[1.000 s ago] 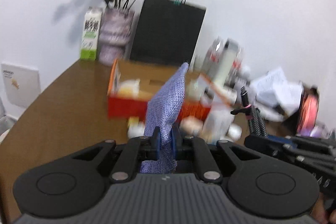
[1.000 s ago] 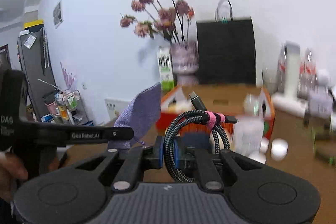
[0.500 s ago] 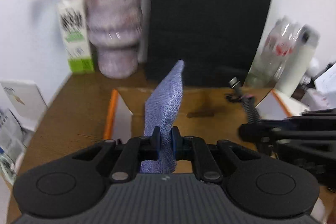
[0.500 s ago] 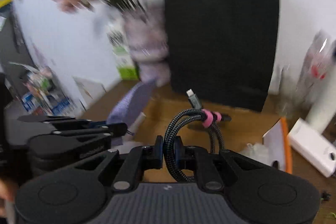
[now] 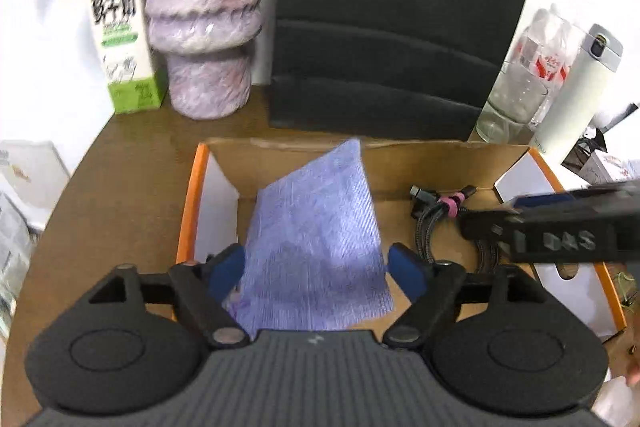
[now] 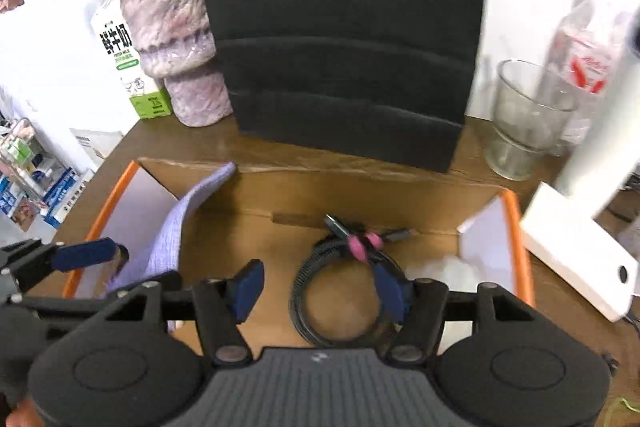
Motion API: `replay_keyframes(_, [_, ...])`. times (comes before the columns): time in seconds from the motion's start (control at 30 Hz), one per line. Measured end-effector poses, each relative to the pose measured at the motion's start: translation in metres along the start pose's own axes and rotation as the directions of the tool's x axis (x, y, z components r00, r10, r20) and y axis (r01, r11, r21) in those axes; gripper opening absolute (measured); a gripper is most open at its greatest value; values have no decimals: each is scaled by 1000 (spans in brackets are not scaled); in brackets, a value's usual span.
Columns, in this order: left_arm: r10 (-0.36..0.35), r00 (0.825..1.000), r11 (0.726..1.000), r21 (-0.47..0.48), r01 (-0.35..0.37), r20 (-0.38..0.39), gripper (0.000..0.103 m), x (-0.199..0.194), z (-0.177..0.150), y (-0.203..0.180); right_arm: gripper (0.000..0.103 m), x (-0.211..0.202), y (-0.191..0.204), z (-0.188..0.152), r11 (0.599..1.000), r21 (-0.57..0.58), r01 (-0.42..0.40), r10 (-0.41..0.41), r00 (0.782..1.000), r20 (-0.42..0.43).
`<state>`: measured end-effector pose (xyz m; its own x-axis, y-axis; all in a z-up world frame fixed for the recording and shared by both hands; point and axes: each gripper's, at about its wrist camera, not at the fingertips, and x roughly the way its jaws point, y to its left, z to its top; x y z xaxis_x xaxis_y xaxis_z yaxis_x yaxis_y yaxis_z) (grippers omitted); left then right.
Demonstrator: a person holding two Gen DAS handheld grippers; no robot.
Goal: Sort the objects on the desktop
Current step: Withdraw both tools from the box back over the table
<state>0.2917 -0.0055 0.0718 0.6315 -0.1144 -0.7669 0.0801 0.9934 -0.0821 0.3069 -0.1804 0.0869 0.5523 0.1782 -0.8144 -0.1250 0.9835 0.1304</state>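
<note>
Both grippers hang over an open cardboard box (image 5: 192, 195) with an orange rim. My left gripper (image 5: 316, 271) is opening, its blue pads wide apart. A purple cloth (image 5: 316, 219) stands loosely between them inside the box, no longer pinched. My right gripper (image 6: 320, 287) is opening too. A coiled black cable (image 6: 298, 291) with a pink tie lies on the box floor between its pads, free of the left pad. The left wrist view also shows the cable (image 5: 430, 227) right of the cloth, under the right gripper's finger (image 5: 560, 231).
Behind the box (image 6: 516, 227) stand a black paper bag (image 6: 344, 47), a purple vase (image 6: 176, 39) with dried flowers and a milk carton (image 6: 124, 63). A glass (image 6: 524, 119), a plastic bottle (image 6: 584, 55) and a flat white device (image 6: 576, 251) crowd the right side.
Both grippers swung forward over the box and tilted down. Their jaws, earlier shut on the cloth and the cable, have spread, and both things now sit in the box.
</note>
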Motion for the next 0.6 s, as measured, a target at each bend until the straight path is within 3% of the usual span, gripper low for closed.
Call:
replay_keyframes(0.07, [8, 1000, 1000, -3, -8, -27, 85, -1, -1, 0, 61, -8, -4, -11, 1000, 0, 5, -5, 1000, -14])
replay_keyframes(0.17, [-7, 1000, 999, -36, 6, -16, 86, -16, -6, 2, 61, -19, -9, -25, 1000, 9, 19, -19, 1000, -22])
replay_keyframes(0.27, [24, 1000, 997, -75, -23, 4, 88, -40, -17, 0, 61, -33, -12, -40, 999, 24, 39, -39, 999, -16])
replay_keyframes(0.33, [15, 998, 991, -131, -8, 57, 98, -65, -37, -4, 61, -47, -10, -53, 999, 29, 45, -45, 999, 14])
replay_keyframes(0.47, [-46, 988, 989, -130, 65, 145, 100, -114, -86, -11, 72, -94, 3, -92, 1000, 8, 30, -31, 984, 178])
replay_keyframes(0.53, [-50, 978, 988, -134, 78, 201, 103, -139, -116, -11, 81, -122, 12, -127, 998, -13, 56, -50, 957, 286])
replay_keyframes(0.6, [-60, 962, 988, -125, 96, 267, 103, -159, -153, -7, 82, -147, 23, -168, 995, -23, 95, -79, 923, 378])
